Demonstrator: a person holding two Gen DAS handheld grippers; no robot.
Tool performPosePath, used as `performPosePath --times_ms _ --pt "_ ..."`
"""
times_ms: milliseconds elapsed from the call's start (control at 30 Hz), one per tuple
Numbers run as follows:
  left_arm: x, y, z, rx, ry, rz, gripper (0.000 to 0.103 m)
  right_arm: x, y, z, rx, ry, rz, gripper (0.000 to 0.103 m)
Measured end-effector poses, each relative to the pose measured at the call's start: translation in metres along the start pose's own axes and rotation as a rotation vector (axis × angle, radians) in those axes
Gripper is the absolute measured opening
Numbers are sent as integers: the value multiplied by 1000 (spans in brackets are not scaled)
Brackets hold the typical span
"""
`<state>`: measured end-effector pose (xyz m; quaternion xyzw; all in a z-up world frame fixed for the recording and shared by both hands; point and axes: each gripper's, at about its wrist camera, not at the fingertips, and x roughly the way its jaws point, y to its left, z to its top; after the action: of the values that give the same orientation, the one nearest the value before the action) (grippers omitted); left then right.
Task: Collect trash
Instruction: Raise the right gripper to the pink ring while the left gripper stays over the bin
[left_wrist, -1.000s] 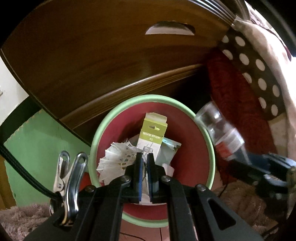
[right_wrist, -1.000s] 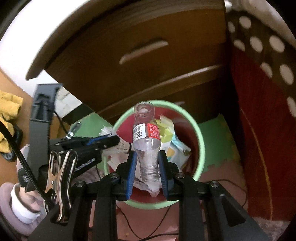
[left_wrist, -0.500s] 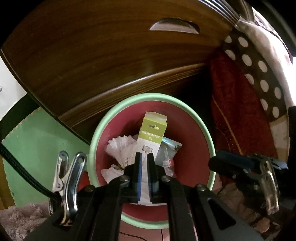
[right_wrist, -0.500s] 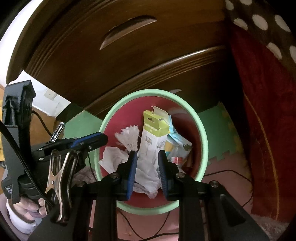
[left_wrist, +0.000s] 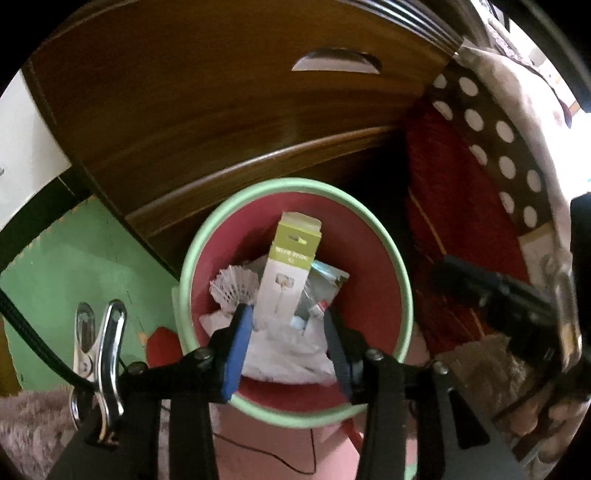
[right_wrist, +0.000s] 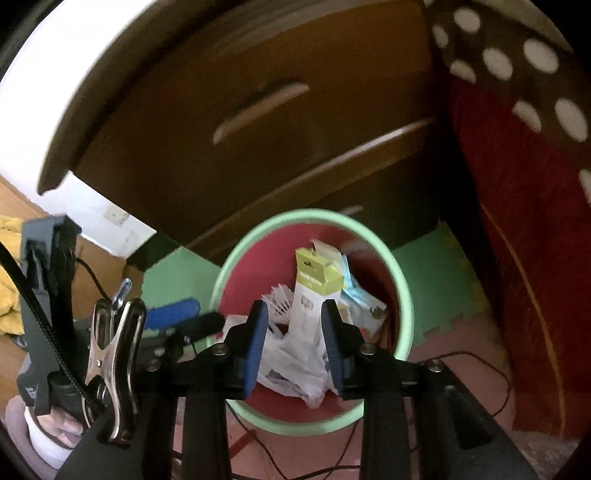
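Observation:
A red bin with a pale green rim (left_wrist: 400, 266) (right_wrist: 236, 266) stands on the floor below both grippers. Inside it a green-and-white box (left_wrist: 288, 266) (right_wrist: 314, 284) stands on end. Beside the box lie a white shuttlecock (left_wrist: 232, 284) (right_wrist: 277, 299), crumpled white plastic (left_wrist: 288, 350) (right_wrist: 295, 365) and a pale packet (left_wrist: 325, 280) (right_wrist: 364, 306). My left gripper (left_wrist: 287, 314) (right_wrist: 208, 312) hangs over the bin, jaws opening, nothing between them. My right gripper (right_wrist: 293, 310) is also above the bin, jaws opening and empty. The right gripper's blurred dark body (left_wrist: 509, 299) shows at the right.
A dark wooden drawer chest (left_wrist: 221, 122) (right_wrist: 258, 129) rises right behind the bin. Red cloth and polka-dot fabric (left_wrist: 480, 122) (right_wrist: 517, 74) hang close on the right. A green foam mat (left_wrist: 85, 258), thin cables (right_wrist: 480, 365) and a fluffy rug (left_wrist: 33, 424) lie on the floor.
A second ago my right gripper held a clear plastic bottle over the bin; the bottle is gone from its jaws. My left jaws, shut before, have opened.

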<state>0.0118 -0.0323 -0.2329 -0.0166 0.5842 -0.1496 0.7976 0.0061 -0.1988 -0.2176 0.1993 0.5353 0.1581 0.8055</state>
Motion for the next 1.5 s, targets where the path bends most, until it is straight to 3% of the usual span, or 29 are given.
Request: performPosePath --times_ms 267,400,600,833,967,1133,1233,1500 --pt "-2 -18 -14 46 98 8 42 -54 20 12 -83 -139 9 31" --pt "15 -22 -16 42 178 30 42 -92 31 26 -121 -212 35 31" --pt "55 -20 -14 42 281 73 42 -142 52 61 -217 -303 2 33" --pt "93 -18 -17 52 396 98 41 -169 59 88 -245 -339 -43 33" --pt "120 -19 -16 57 479 95 27 -170 57 97 -225 -329 -58 33" --pt "161 -28 -17 92 585 101 27 -171 56 109 -230 -325 -100 33" --pt "176 -34 -21 116 603 139 27 -173 59 117 -244 -332 -116 33" --pt "197 -34 -20 141 585 158 27 -173 67 147 -262 -347 -129 33"
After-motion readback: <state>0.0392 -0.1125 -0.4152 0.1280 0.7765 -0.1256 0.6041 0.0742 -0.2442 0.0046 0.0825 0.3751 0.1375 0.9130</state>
